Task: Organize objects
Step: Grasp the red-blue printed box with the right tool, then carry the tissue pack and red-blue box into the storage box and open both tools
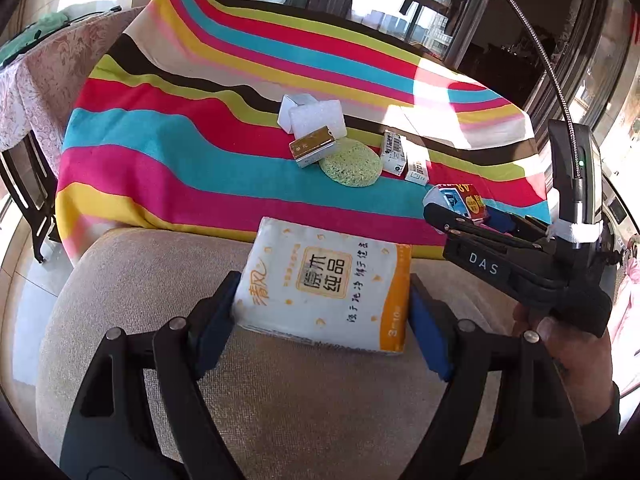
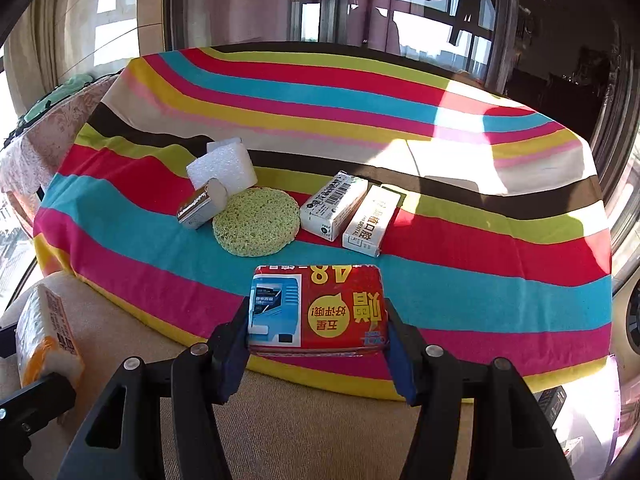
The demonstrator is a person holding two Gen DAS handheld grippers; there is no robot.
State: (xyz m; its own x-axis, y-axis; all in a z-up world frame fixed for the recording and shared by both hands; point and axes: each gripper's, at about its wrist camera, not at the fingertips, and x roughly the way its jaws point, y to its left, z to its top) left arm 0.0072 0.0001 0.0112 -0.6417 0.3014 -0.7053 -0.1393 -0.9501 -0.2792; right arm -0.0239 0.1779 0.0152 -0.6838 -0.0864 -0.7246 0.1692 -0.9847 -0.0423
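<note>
Your right gripper (image 2: 318,344) pinches the red packet (image 2: 320,312), your left gripper (image 1: 320,320) the tissue pack (image 1: 326,284); both soft packs could slip if you tilt

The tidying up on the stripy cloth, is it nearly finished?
Not nearly. In hand: the left gripper clamps a tissue pack; the right gripper clamps a red packet. Left on the striped cloth: white foam block, gold box, green sponge, two white boxes. Nothing looks sorted yet.
</note>
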